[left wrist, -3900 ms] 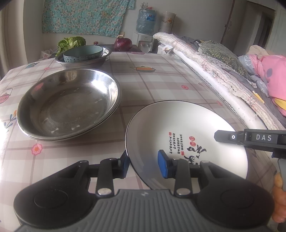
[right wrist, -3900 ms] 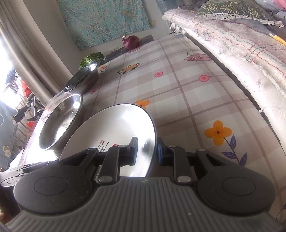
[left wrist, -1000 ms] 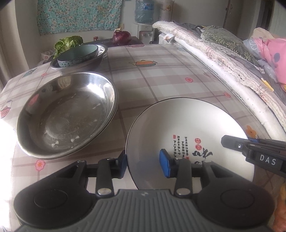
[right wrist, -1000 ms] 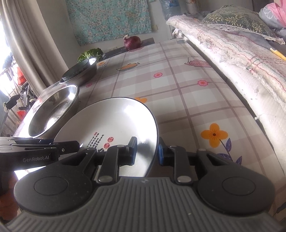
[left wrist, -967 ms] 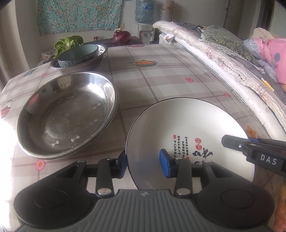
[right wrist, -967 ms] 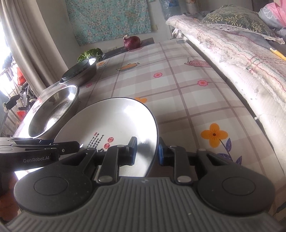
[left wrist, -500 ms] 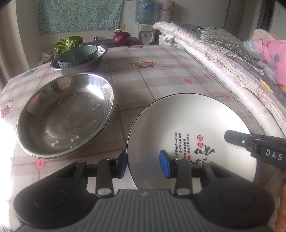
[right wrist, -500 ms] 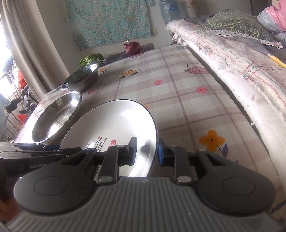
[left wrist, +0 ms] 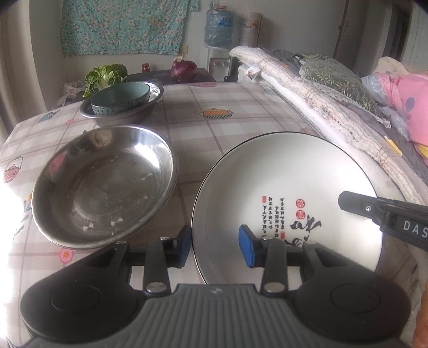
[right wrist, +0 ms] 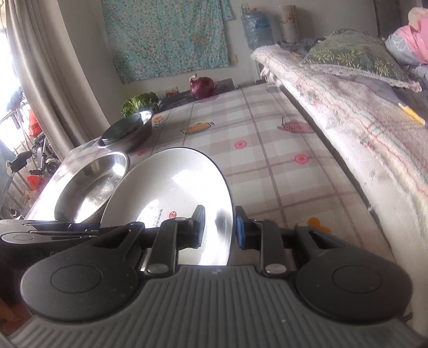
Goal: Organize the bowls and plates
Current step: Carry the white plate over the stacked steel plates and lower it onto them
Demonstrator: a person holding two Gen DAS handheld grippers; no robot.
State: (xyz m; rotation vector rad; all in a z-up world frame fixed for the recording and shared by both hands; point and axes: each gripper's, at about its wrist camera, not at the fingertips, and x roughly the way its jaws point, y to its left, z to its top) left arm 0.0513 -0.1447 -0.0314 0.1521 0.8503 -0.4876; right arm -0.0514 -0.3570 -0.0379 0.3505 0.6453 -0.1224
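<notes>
A table (left wrist: 240,112) with a checked cloth stands beside a bed (left wrist: 334,88) piled with blankets, and a blue flowered cloth (left wrist: 123,24) hangs on the back wall. The left gripper (left wrist: 215,245) has its two blue pads on either side of the near rim of a white plate (left wrist: 281,174), one pad under it and one inside it. The right gripper (right wrist: 219,227) pinches the same plate (right wrist: 174,182) at its right edge, with the rim between its narrow pads. The plate is lifted and tilted above the table. The left view shows the black writing and red stamps painted in the plate; the right view mostly shows glare there. Just left of the plate sits a big steel pan (left wrist: 104,182). Farther back, a teal bowl (left wrist: 120,99) rests inside a steel bowl (left wrist: 149,105). Behind them are green leaves (left wrist: 105,75) and a red onion (left wrist: 184,69). Only the right view shows the curtain (right wrist: 53,80) and window at the left.
</notes>
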